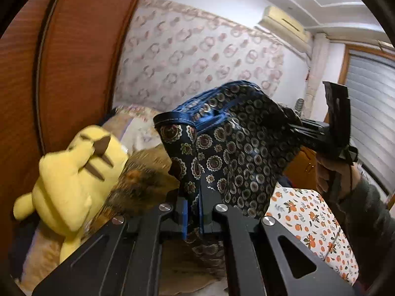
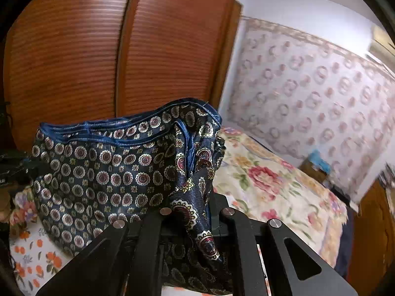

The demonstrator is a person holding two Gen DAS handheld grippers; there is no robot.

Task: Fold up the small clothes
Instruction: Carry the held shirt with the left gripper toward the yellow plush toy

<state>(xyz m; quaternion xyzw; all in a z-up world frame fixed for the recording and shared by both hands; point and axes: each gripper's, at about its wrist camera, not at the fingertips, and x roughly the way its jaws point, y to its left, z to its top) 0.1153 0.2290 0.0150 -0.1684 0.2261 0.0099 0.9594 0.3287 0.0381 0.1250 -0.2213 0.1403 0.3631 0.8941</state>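
Above the bed (image 2: 269, 172), with its flowered cover and an orange-print sheet (image 1: 313, 224) nearer, the garment (image 1: 237, 148) hangs in the air, stretched between the two grippers. It is a small piece of dark navy cloth printed with round medallions and edged in blue trim (image 2: 98, 128).

Left gripper (image 1: 193, 218) pinches one lower corner, its blue pads pressed together on the cloth. Right gripper (image 2: 197, 212) likewise has its fingers clamped on the other end, with a loose fold spilling over them; in the left view it shows at far right in a person's hand (image 1: 330, 175).

Judging by the sheen and the soft, deep folds, the cloth is thin, light and probably slippery, with no stiffness of its own. It will likely sag and slide wherever it is not held. The hemmed edge and the corners look like the best places to hold, since the trim is thicker and should grip better than the smooth middle.

A yellow plush (image 1: 71, 177) lies near left on the bed.
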